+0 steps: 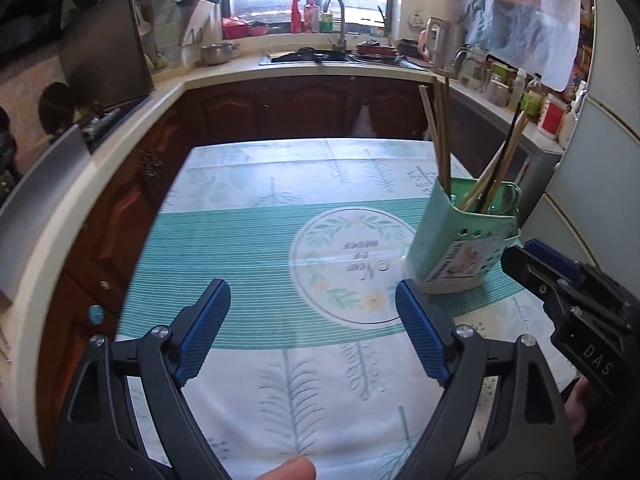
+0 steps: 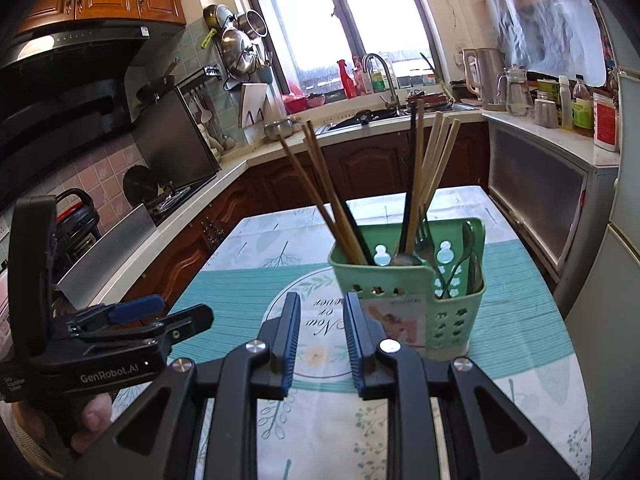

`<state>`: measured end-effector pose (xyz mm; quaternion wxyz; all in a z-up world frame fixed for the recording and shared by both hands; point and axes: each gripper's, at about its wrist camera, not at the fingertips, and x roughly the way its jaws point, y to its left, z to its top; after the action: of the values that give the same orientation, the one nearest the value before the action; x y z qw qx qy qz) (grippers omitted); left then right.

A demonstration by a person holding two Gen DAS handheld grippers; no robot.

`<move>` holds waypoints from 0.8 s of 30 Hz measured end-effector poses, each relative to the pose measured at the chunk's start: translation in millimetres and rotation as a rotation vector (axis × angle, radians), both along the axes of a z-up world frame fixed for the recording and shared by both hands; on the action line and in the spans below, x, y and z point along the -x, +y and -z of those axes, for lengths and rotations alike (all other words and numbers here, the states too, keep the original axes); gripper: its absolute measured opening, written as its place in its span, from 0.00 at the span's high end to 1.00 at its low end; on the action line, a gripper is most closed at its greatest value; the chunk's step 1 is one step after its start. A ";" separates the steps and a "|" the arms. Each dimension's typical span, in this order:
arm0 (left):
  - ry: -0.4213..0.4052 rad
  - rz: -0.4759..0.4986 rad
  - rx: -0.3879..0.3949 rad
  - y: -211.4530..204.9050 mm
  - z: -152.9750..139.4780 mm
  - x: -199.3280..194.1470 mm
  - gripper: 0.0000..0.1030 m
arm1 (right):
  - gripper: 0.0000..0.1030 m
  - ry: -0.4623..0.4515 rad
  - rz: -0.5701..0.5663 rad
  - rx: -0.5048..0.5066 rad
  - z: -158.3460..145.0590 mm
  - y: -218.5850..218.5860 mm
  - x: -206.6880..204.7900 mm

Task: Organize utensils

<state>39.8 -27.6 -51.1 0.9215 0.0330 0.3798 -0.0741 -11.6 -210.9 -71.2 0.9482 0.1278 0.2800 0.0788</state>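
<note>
The green utensil holder (image 2: 408, 276) stands on the leaf-printed tablecloth (image 1: 240, 240), its sticker reading "Tableware block"; chopsticks (image 2: 320, 192), spoons and forks (image 2: 452, 256) stand inside. "Now or never" sits in the cloth's printed ring beside the holder. The left gripper (image 1: 312, 336), marked "GenRobot.AI", gapes wide and empty, left of the holder. The right gripper (image 2: 322, 340), just before the holder, stands narrowly parted, holding nothing. Behind the holder: dark wood cabinets (image 1: 300, 108), sink, window.
</note>
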 end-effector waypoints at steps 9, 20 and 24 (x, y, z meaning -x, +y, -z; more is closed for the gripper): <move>0.037 -0.146 -0.075 7.7 -33.1 9.0 0.15 | 0.47 0.075 -0.013 0.023 -31.7 27.5 4.9; 0.002 -0.169 -0.055 17.9 -40.7 30.4 0.15 | 0.34 0.043 -0.006 0.068 -46.5 58.1 31.8; -0.001 -0.177 -0.066 18.4 -38.2 34.5 0.15 | 0.34 0.045 0.007 0.074 -44.4 59.7 34.4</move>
<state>5.4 -9.2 -12.9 0.9230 0.0298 0.3830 0.0203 -46.0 -151.2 -26.8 0.9460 0.0955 0.3035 0.0624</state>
